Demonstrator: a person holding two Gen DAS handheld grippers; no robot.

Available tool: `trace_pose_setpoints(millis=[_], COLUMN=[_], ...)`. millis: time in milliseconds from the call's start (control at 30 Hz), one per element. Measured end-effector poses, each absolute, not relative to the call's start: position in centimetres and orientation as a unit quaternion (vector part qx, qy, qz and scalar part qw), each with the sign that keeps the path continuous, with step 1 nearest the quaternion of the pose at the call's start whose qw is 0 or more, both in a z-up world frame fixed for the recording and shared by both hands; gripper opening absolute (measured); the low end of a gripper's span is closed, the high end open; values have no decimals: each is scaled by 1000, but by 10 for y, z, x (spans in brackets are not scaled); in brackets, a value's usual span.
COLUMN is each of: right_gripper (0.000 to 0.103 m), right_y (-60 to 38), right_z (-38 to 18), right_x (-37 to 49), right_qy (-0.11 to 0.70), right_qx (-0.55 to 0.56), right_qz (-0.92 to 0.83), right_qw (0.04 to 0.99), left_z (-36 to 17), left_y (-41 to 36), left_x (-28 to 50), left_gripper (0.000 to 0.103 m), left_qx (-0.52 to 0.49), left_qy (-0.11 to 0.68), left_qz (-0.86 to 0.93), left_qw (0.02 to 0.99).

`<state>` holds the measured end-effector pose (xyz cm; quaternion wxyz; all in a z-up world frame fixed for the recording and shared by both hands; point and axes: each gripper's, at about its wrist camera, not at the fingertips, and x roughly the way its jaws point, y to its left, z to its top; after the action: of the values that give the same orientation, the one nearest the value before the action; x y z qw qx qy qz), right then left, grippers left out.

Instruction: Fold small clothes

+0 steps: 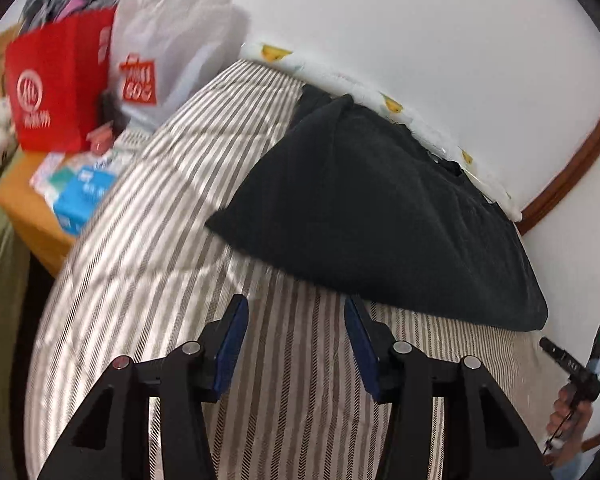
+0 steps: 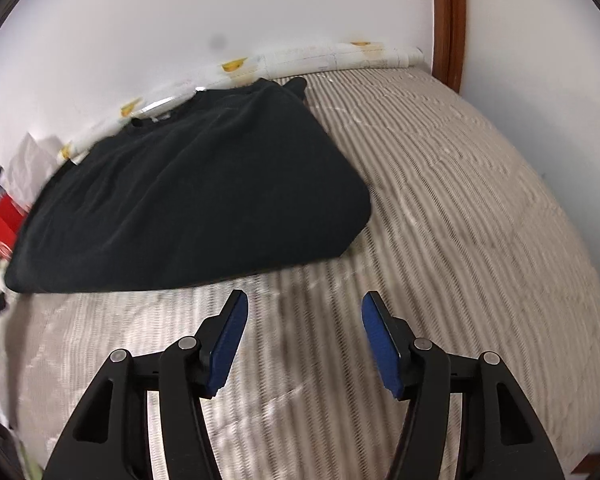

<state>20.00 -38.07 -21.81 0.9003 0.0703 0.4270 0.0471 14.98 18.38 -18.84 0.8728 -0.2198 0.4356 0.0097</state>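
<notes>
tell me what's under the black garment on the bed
The black garment lies on the striped bedcover, which shows all round its near edges. Its far edge meets a white yellow-printed strip along the wall. Anything beneath the cloth is hidden.

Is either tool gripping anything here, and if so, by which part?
Nothing is held. The left tool and right tool are both open over the striped bedcover, short of the dark garment.

Black garment [image 1: 372, 208] [image 2: 188, 196]: folded, lying flat on striped bedspread [image 1: 148, 248] [image 2: 460, 208], neck end at wall side, folded edge nearest camera, surface smooth.
</notes>
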Motion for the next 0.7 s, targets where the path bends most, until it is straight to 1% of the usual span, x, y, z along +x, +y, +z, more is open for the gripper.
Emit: trace_pose_setpoints(millis=[67,333,433,533,700], right_gripper=[60,61,63,65,65], right_y=[-378,-376,-378,-383,-394], right_z=[-217,-207,-207,-210,-221], right_x=[197,207,214,224,240], right_qy=[425,414,411,414,423], right_qx=[78,119,134,158,194], right_qz=[47,51,46,44,33], right_qw=[901,901,901,895,884], left_z=[-195,-205,-208,-209,-204], left_y=[189,198,199,197,180], left_x=[149,164,174,182,195], left_gripper=[48,56,57,57,56], left_qx=[-246,-320,-337,-336,-277], left_qy=[431,407,399,395,407], left_qz=[11,-7,-4,7,34], left_qw=[868,856,853,855,870])
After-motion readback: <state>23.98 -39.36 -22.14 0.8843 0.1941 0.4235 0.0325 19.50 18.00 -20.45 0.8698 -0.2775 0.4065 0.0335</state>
